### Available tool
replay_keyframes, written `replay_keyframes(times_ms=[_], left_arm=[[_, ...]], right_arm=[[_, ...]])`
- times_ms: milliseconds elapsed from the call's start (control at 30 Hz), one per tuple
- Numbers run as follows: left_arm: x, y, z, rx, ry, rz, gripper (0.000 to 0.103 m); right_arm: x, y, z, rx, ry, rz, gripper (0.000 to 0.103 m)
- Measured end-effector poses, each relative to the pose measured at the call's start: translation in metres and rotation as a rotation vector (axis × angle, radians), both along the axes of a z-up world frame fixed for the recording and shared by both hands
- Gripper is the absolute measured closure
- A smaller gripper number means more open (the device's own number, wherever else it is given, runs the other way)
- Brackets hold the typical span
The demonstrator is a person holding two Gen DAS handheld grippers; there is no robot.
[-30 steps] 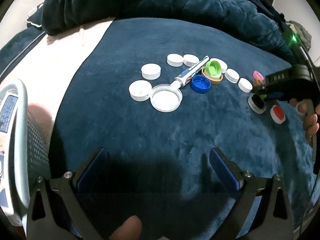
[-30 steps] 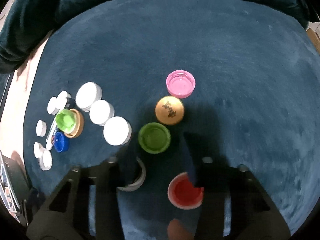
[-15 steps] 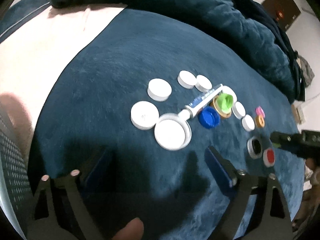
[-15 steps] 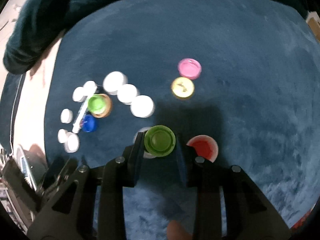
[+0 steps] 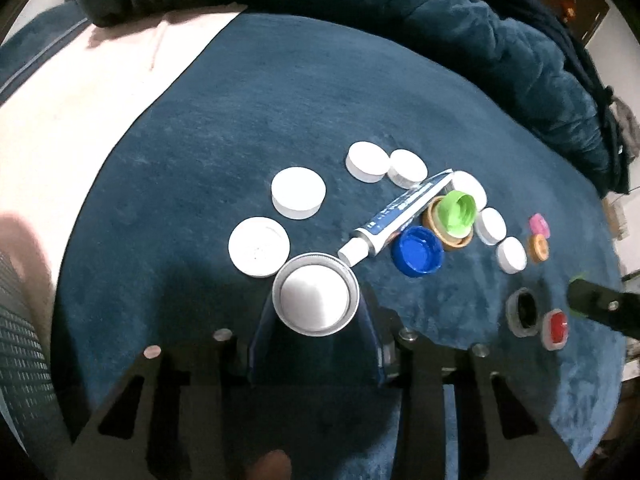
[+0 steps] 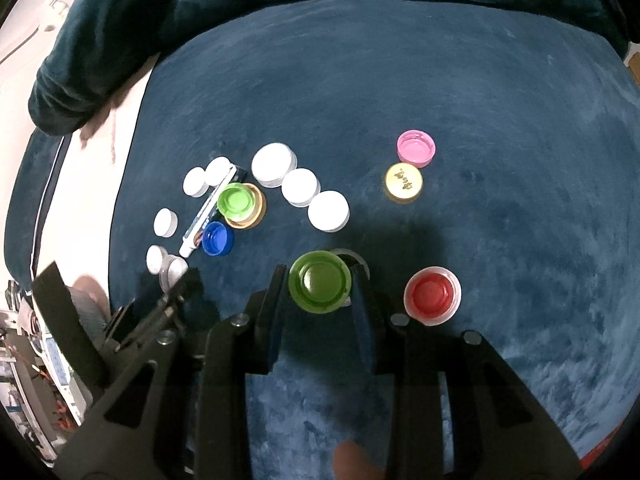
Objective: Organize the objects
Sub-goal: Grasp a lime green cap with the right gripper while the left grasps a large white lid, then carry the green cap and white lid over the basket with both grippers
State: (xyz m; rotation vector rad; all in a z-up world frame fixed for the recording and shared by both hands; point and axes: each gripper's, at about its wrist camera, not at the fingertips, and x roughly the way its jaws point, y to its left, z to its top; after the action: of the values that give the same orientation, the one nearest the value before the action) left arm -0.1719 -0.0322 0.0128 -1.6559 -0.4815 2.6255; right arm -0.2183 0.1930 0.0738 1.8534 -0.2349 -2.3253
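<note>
Dark, unreadable markings on gold cap (image 6: 404, 182); illegible print on tube (image 5: 400, 216).

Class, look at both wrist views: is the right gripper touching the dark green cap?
Touching. The right wrist view shows the right gripper with both pads pressed against the rim of the dark green cap, holding it above the blue blanket.

Both wrist cameras are looking steeply down along their tongs, close over the dark blue blanket (image 5: 248, 128). The left one is facing the white caps, the right one the coloured ones; both are sharing the toothpaste tube (image 5: 394, 216) (image 6: 206, 216) and blue cap (image 5: 418, 257) (image 6: 217, 239)
</note>
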Motion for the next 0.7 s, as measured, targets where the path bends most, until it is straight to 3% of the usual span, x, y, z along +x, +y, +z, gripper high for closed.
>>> replay_keyframes(times_ms=[67,333,700], left_arm=[[0.005,-0.003,0.004,0.023,0.007,-0.013,0.062],[0.034,-0.005,0.044,-0.018,0.054,-0.071,0.062],[0.078,-0.057,0.138,-0.077,0.144,-0.04,0.062]], right_arm=[[0.002,0.0,0.001,0.004,0.002,0.005,0.072],[0.016,-0.008,0.005,-0.011,0.009,0.025,0.072],[0.043,-0.047,0.037,-0.121,0.033,0.081,0.072]])
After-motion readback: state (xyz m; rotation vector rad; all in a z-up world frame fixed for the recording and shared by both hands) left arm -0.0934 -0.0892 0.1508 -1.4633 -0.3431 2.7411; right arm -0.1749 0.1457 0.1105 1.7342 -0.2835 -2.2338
